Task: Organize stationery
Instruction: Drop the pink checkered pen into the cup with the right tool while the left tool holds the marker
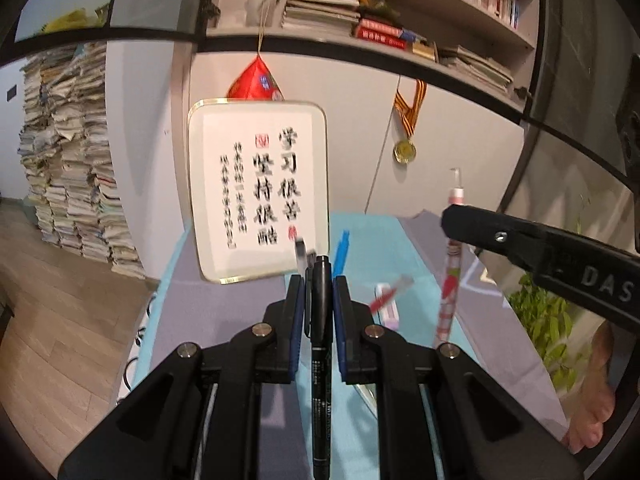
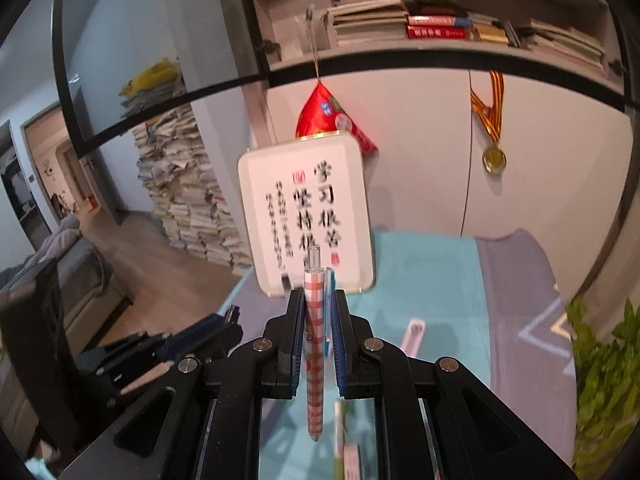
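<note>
Left wrist view: tongs (image 1: pixel 320 280) clamp black marker (image 1: pixel 321 320) above desk.

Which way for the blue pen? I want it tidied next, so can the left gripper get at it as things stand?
Probably not yet. The left gripper is shut on a black marker, so its jaws are full. The blue pen lies on the mat ahead, with nothing over it.

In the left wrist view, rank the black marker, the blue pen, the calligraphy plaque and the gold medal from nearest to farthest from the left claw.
1. Black marker: clamped in the left claw.
2. Blue pen: on the teal cloth just ahead, slightly right.
3. Calligraphy plaque: standing behind, left of centre.
4. Gold medal: hanging on the back wall, upper right.
</note>
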Tool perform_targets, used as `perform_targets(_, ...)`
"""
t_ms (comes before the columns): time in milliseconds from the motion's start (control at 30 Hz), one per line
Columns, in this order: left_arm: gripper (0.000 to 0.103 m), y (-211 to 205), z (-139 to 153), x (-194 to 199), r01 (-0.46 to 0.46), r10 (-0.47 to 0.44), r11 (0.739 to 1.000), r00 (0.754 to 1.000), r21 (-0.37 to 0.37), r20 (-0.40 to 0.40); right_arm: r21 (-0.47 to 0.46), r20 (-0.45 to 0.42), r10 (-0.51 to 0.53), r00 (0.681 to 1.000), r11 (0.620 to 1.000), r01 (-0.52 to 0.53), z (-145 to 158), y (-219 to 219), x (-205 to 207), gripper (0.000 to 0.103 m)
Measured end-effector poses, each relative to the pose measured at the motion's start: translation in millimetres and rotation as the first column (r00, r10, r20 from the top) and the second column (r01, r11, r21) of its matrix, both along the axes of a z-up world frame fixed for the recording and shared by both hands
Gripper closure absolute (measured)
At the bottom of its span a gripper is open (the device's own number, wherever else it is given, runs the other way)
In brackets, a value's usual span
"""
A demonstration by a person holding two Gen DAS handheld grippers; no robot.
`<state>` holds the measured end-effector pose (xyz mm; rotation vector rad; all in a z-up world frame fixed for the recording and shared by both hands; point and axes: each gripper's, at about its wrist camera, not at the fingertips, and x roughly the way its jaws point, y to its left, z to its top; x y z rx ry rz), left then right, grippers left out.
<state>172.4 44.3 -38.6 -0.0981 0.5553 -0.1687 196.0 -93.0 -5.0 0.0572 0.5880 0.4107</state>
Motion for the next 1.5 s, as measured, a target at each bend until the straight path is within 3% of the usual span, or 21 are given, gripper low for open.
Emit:
perform_targets(333, 0.091, -3.9, 16.9, 31.9, 0.019, -0.018, 1.000, 0.998, -0.021, 0.052, 0.075, 0.030, -0.057, 0.998, 0.996, 0.054, 11.2, -2.4, 32.7, 0.091)
perform_targets(767, 0.091, -3.6, 10.3, 75.3, 0.028, -0.022, 0.992, 0.998, -0.126, 0.050, 0.161, 0.021, -0.059, 0.998, 0.985, 0.054, 0.0, -11.8, 75.4, 0.090)
perform_targets(1133, 0.091, 2.8, -3.6, 88.0, -0.051, 0.072, 0.981, 0.991, -0.185, 0.109, 0.124, -0.014, -0.036, 0.999, 0.992, 0.038, -25.9, -1.7, 90.2, 0.090)
perform_targets(1500, 0.090, 3.0, -15.9, 84.2, -0.070, 0.092, 0.982, 0.989, -0.175, 0.120, 0.045, -0.030, -0.023, 0.999, 0.999, 0.025, -45.8, 5.0, 75.5, 0.091)
